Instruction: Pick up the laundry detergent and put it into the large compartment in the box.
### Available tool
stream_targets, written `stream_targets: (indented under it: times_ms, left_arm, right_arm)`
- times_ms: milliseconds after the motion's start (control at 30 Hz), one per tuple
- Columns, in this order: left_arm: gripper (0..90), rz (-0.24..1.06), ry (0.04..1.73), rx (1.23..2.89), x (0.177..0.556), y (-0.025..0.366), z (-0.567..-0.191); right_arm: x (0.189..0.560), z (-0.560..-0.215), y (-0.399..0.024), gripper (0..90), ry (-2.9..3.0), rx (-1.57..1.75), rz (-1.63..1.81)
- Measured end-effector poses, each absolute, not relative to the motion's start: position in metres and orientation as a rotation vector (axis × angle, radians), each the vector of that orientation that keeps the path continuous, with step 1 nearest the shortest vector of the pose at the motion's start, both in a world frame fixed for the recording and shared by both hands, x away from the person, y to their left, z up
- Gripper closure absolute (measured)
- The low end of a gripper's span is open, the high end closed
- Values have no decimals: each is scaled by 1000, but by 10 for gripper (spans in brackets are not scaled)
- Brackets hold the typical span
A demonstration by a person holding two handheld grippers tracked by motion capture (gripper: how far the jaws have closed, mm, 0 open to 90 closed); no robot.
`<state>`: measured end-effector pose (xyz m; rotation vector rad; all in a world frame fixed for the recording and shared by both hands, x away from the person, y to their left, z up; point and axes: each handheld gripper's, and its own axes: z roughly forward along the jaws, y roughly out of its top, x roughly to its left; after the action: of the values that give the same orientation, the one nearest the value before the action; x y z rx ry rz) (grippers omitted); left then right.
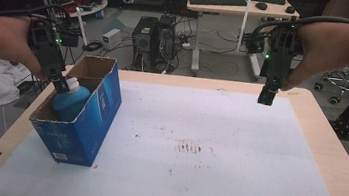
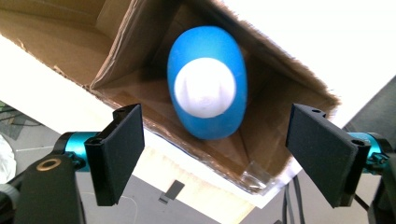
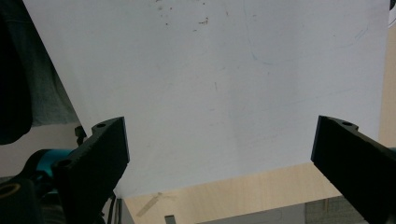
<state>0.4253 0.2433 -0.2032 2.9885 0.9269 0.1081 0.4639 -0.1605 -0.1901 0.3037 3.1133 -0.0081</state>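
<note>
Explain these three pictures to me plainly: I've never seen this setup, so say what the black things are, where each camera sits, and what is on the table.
There is no robot here. A person holds a hand-held grasping tool in each hand, and each tool ends in two black jaws.

The high view looks down from above the person's side of the table. The left tool hangs over an open blue box at the table's left edge. A blue bottle with a white cap stands inside the box. The right tool hovers above the far right part of the white sheet, which carries a few small dark marks.

The other two pictures come from cameras riding on the tools. The left one looks down into the box at the bottle's cap. The right one looks at bare sheet.

Both tools are open and hold nothing.
</note>
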Motion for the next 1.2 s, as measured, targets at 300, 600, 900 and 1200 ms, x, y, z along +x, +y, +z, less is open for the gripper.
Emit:
stream_targets:
  times_ms: [300,600,900,1200]
  left_arm:
    - [126,153,826,3022,419,218,-189]
    - [103,147,648,3067,414,181,-185]
    - [59,169,449,3107,408,141,-193]
    - [43,154,307,3101,411,110,-202]
  right_arm:
    - [461,-190,-160,33,3115,284,-6]
    - [459,-190,-159,33,3116,267,-13]
    - [454,-193,-159,33,3121,276,-16]
    - [449,-200,-159,33,3130,251,-23]
